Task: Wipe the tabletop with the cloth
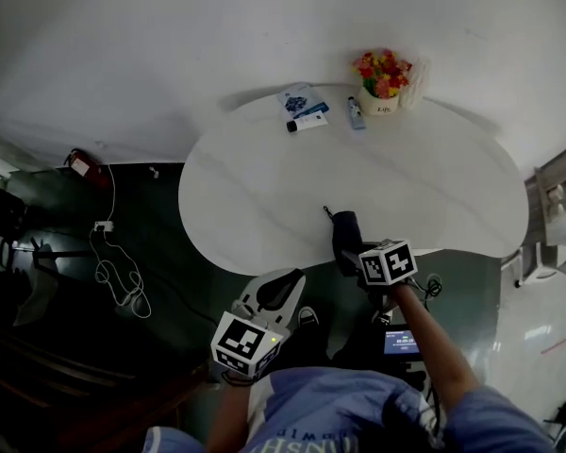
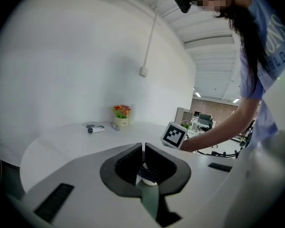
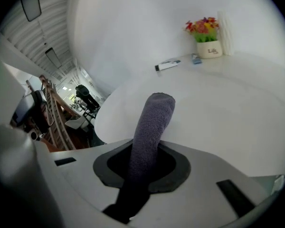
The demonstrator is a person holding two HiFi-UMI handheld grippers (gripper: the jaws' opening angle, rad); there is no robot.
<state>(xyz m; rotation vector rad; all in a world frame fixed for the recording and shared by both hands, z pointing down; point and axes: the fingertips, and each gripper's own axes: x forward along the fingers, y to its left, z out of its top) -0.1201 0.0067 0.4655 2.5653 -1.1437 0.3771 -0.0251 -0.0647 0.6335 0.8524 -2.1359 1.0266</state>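
A round-edged white tabletop (image 1: 264, 196) stands against a plain white wall (image 1: 170, 45), over a dark green floor (image 1: 160, 253). A white cable (image 1: 118, 274) lies coiled on the floor, well off to the left of both grippers.

**Right gripper.** The right gripper (image 3: 142, 161) is held at the near edge of the tabletop. Its jaws are clamped on a dark grey cloth (image 3: 152, 127). The cloth is folded into a thick roll and projects straight forward from between the jaws. Its rounded free end sits over the near part of the tabletop. The views do not show whether that end touches the surface. The tail of the cloth hangs back behind the jaws.

**Left gripper.** The left gripper (image 2: 143, 163) is held short of the table edge, over the floor and close in front of the person's body. Its jaws are pressed together, with only a thin slit between them, and they grip nothing. The marker cube (image 2: 174, 136) of the right gripper shows ahead and to the right of these jaws.

**Far side of the tabletop.** Well ahead of both pairs of jaws stands a flower pot (image 1: 381, 100) with red, orange and yellow blooms. Just to its left lie a blue tube (image 1: 356, 113), a white tube (image 1: 307, 121) with a dark cap, and a blue-printed packet (image 1: 299, 99).
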